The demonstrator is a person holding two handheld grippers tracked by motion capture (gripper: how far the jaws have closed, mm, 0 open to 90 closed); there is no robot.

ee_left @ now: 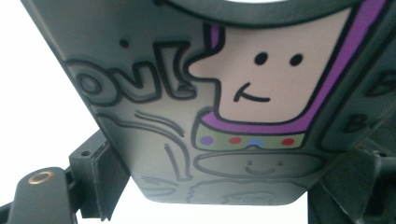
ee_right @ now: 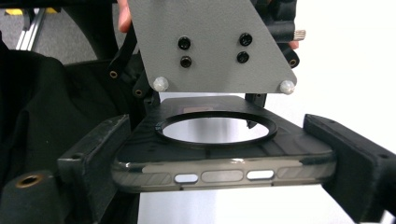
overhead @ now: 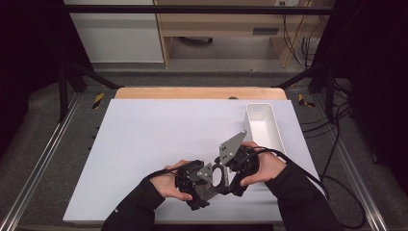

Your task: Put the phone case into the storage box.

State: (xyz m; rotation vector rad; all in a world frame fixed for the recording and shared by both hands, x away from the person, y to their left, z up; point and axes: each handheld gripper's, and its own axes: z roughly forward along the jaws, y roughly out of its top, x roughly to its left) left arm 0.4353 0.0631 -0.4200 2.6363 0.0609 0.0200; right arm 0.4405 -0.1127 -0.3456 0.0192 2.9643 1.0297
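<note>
A dark translucent phone case (overhead: 217, 177) hangs low over the table's front, between two grippers held close together. In the right gripper view its port end (ee_right: 140, 156) sits across the black jaws, a round ring on top, and my right gripper (ee_right: 218, 151) is shut on its two sides. The left gripper view shows the case's other face (ee_left: 154, 126) very near, printed with a cartoon figure; my left gripper (ee_left: 229, 161) is shut on that end. From above, the left gripper (overhead: 198, 185) and right gripper (overhead: 233, 171) face each other, a hand on each.
A long white bin (overhead: 262, 126) stands at the right of the white table top (overhead: 159, 139), just beyond the right hand. The left gripper's grey plate (ee_right: 210, 42) hangs close over the case. Black cables (overhead: 332, 192) trail off the front right.
</note>
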